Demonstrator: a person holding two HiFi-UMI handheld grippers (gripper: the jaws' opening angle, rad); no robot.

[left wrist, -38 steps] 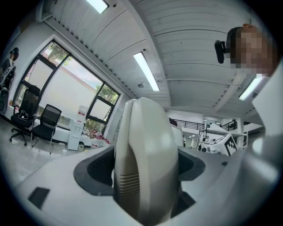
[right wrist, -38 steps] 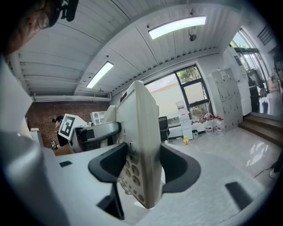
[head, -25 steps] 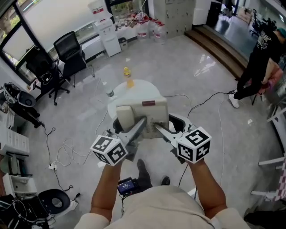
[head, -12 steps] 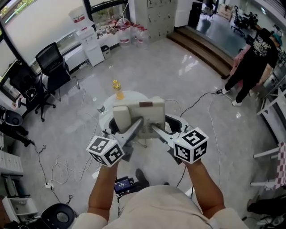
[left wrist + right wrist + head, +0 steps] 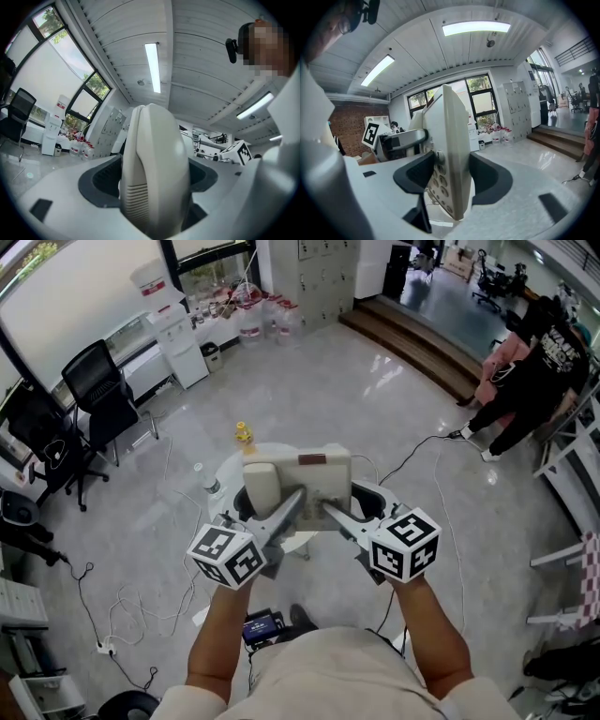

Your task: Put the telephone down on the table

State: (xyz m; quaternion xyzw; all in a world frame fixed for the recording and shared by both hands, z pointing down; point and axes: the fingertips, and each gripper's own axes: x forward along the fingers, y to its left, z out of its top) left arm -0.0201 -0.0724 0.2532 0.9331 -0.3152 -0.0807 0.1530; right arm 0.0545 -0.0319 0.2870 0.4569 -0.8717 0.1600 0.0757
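— Over the worktop (image 5: 278,449), in the head view: where is the telephone (image 5: 298,486)?
— Held above its near edge, with the left gripper (image 5: 292,501) and the right gripper (image 5: 330,510) on its two sides.
— Left gripper view?
— The jaws are clamped on the handset (image 5: 152,168), which stands upright between them.
— Right gripper view?
— The jaws are pressed onto the telephone's body edge, and the keypad (image 5: 438,185) faces the left-hand jaw.
— Anything else on the worktop?
— A yellow object (image 5: 244,434) at the far edge and a bottle (image 5: 208,480) at the left edge.

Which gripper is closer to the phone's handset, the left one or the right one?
Left. The left gripper is clamped right on the handset. The right gripper grips the keypad side of the telephone, off to the handset's right.
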